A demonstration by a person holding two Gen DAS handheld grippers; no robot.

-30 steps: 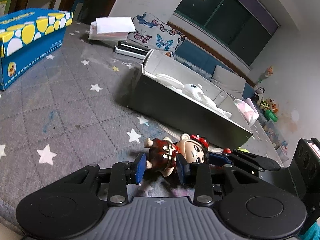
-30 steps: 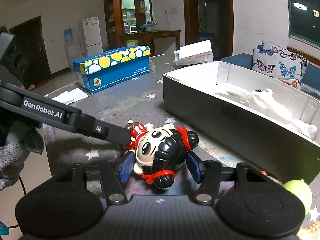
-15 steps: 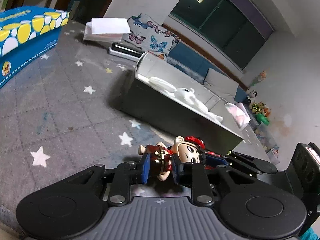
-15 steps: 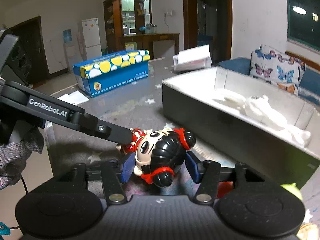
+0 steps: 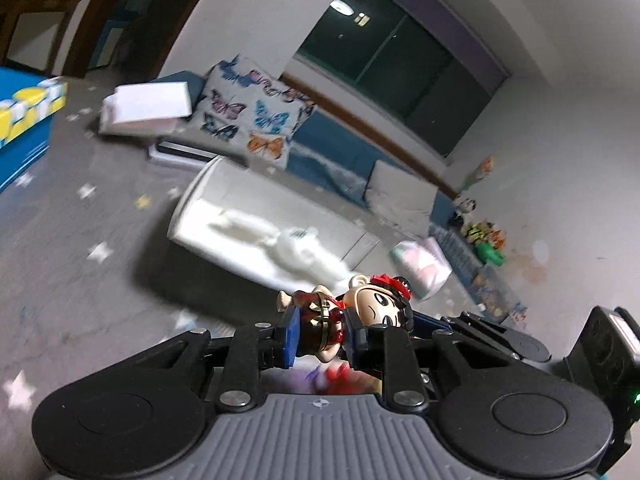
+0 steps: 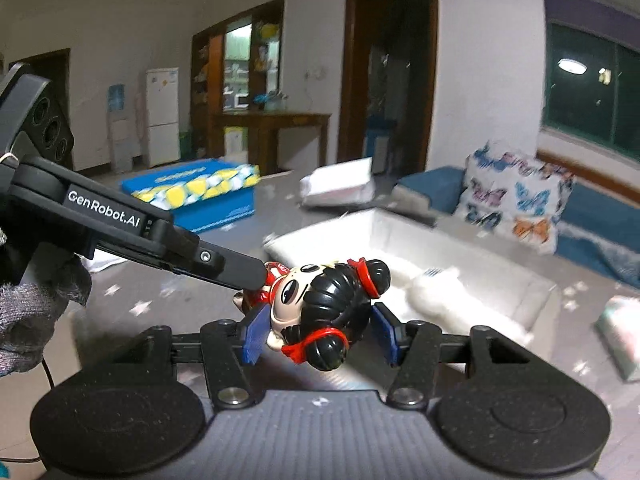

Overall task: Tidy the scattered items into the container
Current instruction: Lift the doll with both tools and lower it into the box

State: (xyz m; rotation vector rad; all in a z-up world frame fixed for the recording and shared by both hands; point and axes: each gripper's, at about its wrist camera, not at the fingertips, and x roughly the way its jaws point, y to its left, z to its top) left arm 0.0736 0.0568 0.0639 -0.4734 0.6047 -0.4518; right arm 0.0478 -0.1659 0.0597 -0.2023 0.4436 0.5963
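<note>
A doll figure with a black-haired head and red dress is held by both grippers in the air above the grey star-patterned surface. My left gripper (image 5: 320, 334) is shut on the doll's body (image 5: 320, 320). My right gripper (image 6: 320, 330) is shut on the doll's head (image 6: 324, 308). The grey container (image 6: 532, 300) with a white inside lies just beyond, with a white plush toy (image 6: 440, 292) in it; the container (image 5: 192, 200) and plush (image 5: 296, 252) also show in the left wrist view. The left gripper's arm (image 6: 132, 224) crosses the right wrist view.
A blue and yellow box (image 6: 200, 192) stands far left. A white box (image 6: 340, 184) and a butterfly cushion (image 6: 516, 200) lie behind the container. A pale packet (image 6: 624, 336) lies to the right. More toys (image 5: 484, 240) sit by the wall.
Both grippers have lifted the doll off the surface and carried it up and towards the container. The views have tilted and the background is blurred by motion.
</note>
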